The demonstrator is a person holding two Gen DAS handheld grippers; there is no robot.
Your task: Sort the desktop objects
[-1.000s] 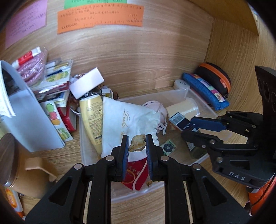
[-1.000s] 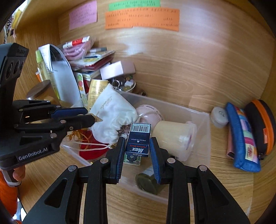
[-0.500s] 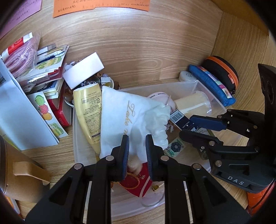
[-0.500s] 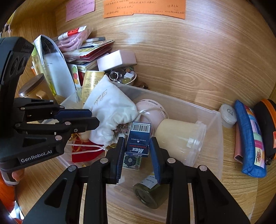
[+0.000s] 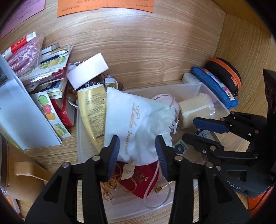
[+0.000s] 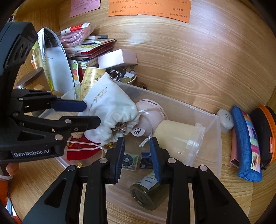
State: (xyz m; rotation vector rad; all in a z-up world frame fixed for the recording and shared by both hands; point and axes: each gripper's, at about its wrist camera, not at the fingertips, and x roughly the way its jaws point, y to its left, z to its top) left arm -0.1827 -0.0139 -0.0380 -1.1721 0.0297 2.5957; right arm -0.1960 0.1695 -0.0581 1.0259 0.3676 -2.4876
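Both tongs have just let go: left tongs spread above the shell, right tongs spread over the blue box, both dropped into the bin.

Both cams sit right behind their own fingers, looking down and forward at the clear bin from close up, wood back wall behind it. Left view comes in from the bin's left end and catches the right hand-held gripper on its right edge. Right view comes from the right end, with the left hand-held gripper on its left. Both share the white pouch, the cream cup and the orange note.
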